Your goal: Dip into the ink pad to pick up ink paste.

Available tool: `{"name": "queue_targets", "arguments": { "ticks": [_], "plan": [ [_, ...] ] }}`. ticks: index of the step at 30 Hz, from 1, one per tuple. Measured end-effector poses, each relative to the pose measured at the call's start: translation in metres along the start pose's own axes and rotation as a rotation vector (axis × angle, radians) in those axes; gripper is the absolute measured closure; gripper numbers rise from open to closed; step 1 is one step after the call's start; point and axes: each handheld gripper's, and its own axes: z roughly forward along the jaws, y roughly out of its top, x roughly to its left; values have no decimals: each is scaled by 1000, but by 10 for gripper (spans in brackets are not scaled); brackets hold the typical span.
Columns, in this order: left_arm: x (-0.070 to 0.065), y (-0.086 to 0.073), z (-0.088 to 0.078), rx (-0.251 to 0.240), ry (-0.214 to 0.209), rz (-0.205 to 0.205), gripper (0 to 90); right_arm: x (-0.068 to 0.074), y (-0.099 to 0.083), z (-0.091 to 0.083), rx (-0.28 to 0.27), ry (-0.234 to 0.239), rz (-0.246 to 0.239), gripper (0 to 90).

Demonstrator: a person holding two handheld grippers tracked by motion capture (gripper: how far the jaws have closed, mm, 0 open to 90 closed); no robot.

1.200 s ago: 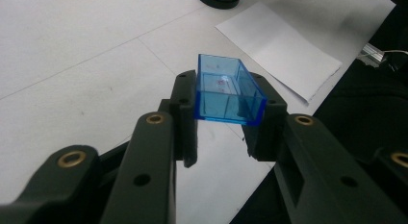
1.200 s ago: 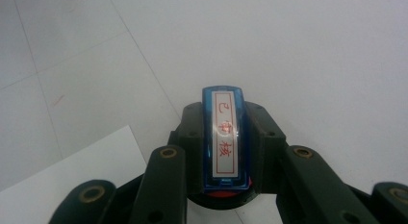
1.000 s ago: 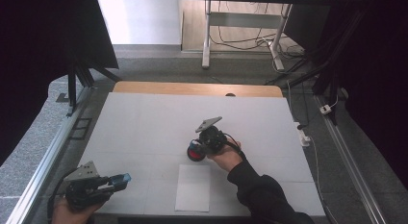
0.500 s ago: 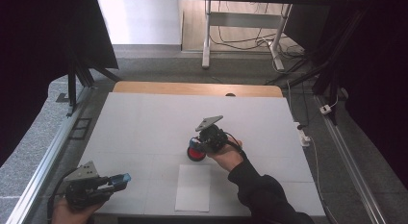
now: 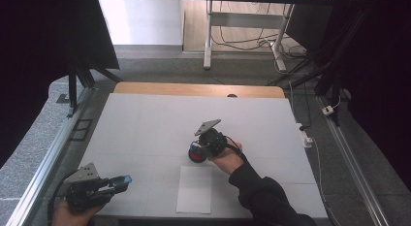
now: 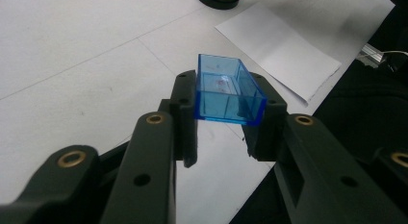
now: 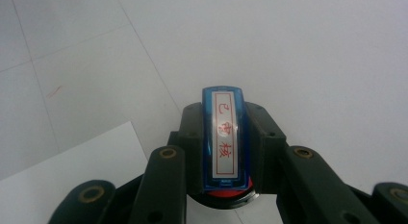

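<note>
Right tool [image 7: 223, 183] clamps the stamp [image 7: 224, 137] over the ink pad [image 5: 196, 154], at twelve o'clock from the paper [image 5: 195, 189]. Left tool [image 6: 226, 132] grips its blue cap [image 6: 226, 91]. Both look light, stiff and slick plastic, best pinched by flat sides.

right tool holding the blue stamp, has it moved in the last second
No. In the high view the right tool sits over the round red ink pad, just above the white paper sheet, as before.

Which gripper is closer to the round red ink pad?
Right. The right gripper holds a blue stamp right over the red ink pad; the left gripper holds the blue cap far away.
</note>
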Motion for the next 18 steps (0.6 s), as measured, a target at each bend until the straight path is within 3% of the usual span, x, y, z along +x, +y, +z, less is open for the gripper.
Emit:
{"name": "queue_targets", "arguments": {
  "ticks": [11, 18],
  "plan": [
    [0, 0, 0, 3, -2, 1, 683, 1, -1, 3, 3, -1, -9, 720],
    [0, 0, 0, 6, -1, 0, 682, -5, -4, 3, -15, 32, 38, 721]
  ]
}}
